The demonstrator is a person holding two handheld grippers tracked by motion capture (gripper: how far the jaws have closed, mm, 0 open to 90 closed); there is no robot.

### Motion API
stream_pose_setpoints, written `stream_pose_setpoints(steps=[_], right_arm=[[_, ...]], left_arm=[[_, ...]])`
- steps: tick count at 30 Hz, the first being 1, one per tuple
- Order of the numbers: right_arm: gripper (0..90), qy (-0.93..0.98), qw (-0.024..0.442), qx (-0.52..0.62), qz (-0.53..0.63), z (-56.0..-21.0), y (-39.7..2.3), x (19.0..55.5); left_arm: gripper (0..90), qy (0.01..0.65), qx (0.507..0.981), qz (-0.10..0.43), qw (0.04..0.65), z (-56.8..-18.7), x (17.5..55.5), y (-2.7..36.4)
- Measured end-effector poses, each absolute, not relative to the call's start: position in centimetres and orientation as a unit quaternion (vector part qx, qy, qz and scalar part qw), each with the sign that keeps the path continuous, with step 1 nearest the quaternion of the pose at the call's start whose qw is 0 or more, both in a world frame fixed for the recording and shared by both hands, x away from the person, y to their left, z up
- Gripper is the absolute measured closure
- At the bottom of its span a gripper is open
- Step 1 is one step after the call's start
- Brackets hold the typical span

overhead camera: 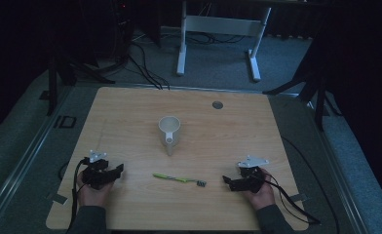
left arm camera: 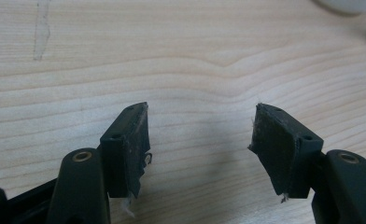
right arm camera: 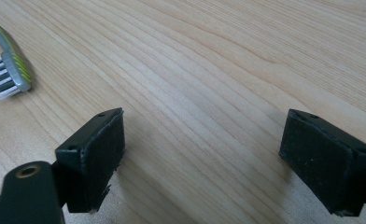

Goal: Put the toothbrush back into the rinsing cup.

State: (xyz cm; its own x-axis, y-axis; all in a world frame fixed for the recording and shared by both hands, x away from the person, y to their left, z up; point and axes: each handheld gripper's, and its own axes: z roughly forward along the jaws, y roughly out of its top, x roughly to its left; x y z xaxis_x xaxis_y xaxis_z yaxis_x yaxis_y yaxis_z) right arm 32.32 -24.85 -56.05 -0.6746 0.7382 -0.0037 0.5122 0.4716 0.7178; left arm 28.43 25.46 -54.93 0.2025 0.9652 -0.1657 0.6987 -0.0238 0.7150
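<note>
Left gripper (overhead camera: 115,171): jaws apart, nothing between
Right gripper (overhead camera: 226,181): jaws apart, nothing between
Toothbrush (overhead camera: 178,179): flat between both grippers
Cup (overhead camera: 169,130): upright behind toothbrush

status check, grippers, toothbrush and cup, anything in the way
Left gripper open, empty. Right gripper open, empty, near the brush head. Toothbrush flat on the table, cup upright behind it. Nothing in the way.

high: above, looks fwd/down | gripper views: close, low over table (overhead camera: 130,112) | share toothbrush (right arm camera: 6,60)
</note>
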Motion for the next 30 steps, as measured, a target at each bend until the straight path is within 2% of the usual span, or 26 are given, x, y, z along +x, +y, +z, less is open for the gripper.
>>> stream_pose_setpoints(steps=[9,23,30], right_arm=[[13.5,0.843,0.159,0.371,0.356,-56.0,-24.9,32.3],[13.5,0.843,0.159,0.371,0.356,-56.0,-24.9,32.3],[13.5,0.843,0.159,0.371,0.356,-56.0,-24.9,32.3]], left_arm=[[42.7,0.587,0.684,0.184,0.391,-54.0,28.1,26.2],[46.4,0.518,0.741,0.178,0.390,-52.1,28.2,25.1],[46.5,0.501,0.751,0.184,0.390,-51.0,28.3,25.0]])
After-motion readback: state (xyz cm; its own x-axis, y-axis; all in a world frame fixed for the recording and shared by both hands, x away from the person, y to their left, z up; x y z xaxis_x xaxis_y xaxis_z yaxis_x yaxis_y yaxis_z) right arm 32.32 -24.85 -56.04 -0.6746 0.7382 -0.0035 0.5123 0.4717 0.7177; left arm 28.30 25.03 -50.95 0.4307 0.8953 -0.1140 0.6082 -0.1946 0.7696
